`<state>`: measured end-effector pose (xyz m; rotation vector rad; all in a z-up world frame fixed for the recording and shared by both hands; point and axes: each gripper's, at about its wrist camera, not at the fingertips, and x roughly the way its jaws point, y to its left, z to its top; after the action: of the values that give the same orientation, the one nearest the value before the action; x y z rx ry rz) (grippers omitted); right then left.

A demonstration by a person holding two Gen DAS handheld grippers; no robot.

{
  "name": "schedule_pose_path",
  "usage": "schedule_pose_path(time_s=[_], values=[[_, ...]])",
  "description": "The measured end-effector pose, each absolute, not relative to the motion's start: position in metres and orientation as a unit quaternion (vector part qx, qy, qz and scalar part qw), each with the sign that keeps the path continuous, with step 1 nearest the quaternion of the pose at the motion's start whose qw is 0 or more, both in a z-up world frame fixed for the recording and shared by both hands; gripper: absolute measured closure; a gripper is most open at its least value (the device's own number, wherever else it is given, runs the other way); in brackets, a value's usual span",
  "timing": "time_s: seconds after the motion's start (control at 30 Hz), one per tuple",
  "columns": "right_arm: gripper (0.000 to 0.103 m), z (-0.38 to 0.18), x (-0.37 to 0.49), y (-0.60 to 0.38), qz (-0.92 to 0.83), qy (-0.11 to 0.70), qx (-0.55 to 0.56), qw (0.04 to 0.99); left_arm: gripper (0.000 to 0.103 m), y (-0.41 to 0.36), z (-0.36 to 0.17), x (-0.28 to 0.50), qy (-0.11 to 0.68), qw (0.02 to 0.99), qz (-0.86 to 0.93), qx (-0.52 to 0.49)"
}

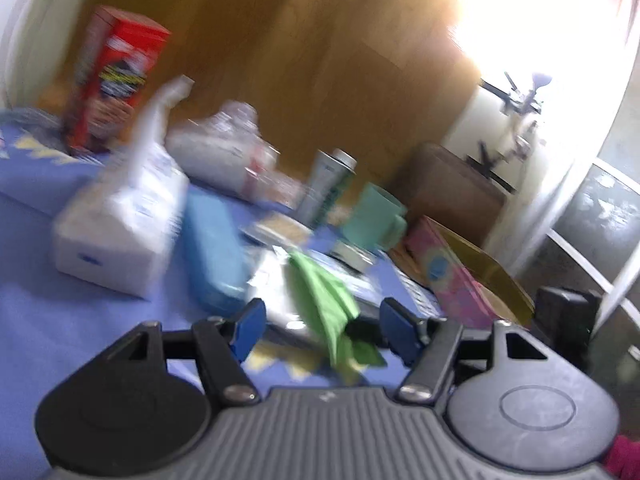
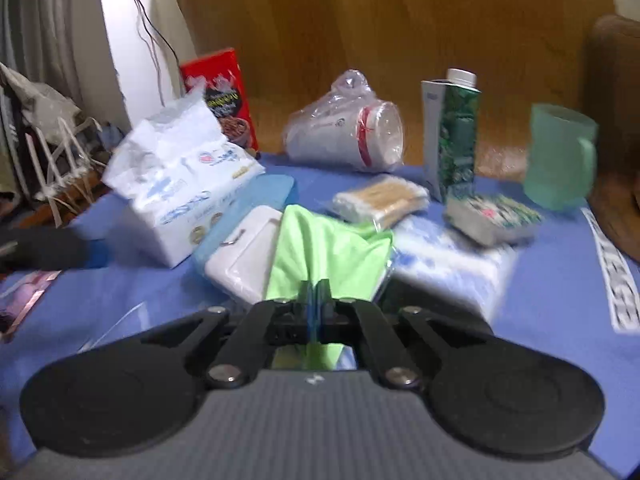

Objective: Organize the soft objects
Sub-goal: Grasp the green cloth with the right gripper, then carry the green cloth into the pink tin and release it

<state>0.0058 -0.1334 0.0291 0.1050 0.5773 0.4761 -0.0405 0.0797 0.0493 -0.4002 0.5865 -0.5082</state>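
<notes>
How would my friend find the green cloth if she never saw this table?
Look at the blue table cover crowded with packets and boxes. Near the front edge, beside the white pouch, the right tool is pinching the green cloth. It is the only bright lime-green thing, and it is soft and floppy.

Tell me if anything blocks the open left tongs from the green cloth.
Nothing visible does. The left tongs are open with the green cloth hanging between their fingers, already pinched by the right tongs.

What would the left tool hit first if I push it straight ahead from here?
Most likely the green cloth, hanging between the open left tool's fingers. The picture is blurred, so depth is uncertain.
</notes>
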Motion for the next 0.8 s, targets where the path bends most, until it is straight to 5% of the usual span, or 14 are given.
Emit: schedule_pose_path(time_s=[0.27, 0.33, 0.4, 0.43, 0.47, 0.53, 0.57, 0.6, 0.8], values=[[0.098, 0.03, -0.094, -0.16, 0.235, 0.288, 0.038, 0.928, 0.039, -0.001, 0.027, -0.034, 0.364, 0.852, -0.344, -0.156], [0.09, 0.026, -0.104, -0.157, 0.23, 0.29, 0.028, 0.928, 0.043, -0.017, 0.02, -0.033, 0.381, 0.847, -0.342, -0.144], [0.046, 0.024, -0.103, -0.155, 0.216, 0.299, 0.016, 0.929, 0.053, -0.029, 0.015, -0.031, 0.401, 0.838, -0.343, -0.138], [0.01, 0.022, -0.101, -0.154, 0.202, 0.301, 0.015, 0.932, 0.064, -0.036, 0.011, -0.03, 0.411, 0.832, -0.346, -0.137], [0.008, 0.021, -0.098, -0.157, 0.201, 0.298, 0.018, 0.933, 0.07, -0.036, 0.008, -0.028, 0.417, 0.827, -0.351, -0.136], [0.02, 0.018, -0.087, -0.155, 0.217, 0.304, 0.024, 0.927, 0.095, -0.043, 0.004, -0.027, 0.433, 0.816, -0.359, -0.135], [0.048, 0.016, -0.084, -0.156, 0.226, 0.308, 0.023, 0.924, 0.101, -0.048, 0.005, -0.028, 0.436, 0.809, -0.368, -0.137], [0.06, 0.017, -0.083, -0.154, 0.22, 0.302, 0.011, 0.927, 0.101, -0.052, 0.009, -0.03, 0.43, 0.816, -0.365, -0.127], [0.073, 0.042, -0.106, -0.194, 0.152, 0.211, 0.021, 0.965, 0.101, -0.099, 0.061, -0.033, 0.365, 0.819, -0.435, -0.081]])
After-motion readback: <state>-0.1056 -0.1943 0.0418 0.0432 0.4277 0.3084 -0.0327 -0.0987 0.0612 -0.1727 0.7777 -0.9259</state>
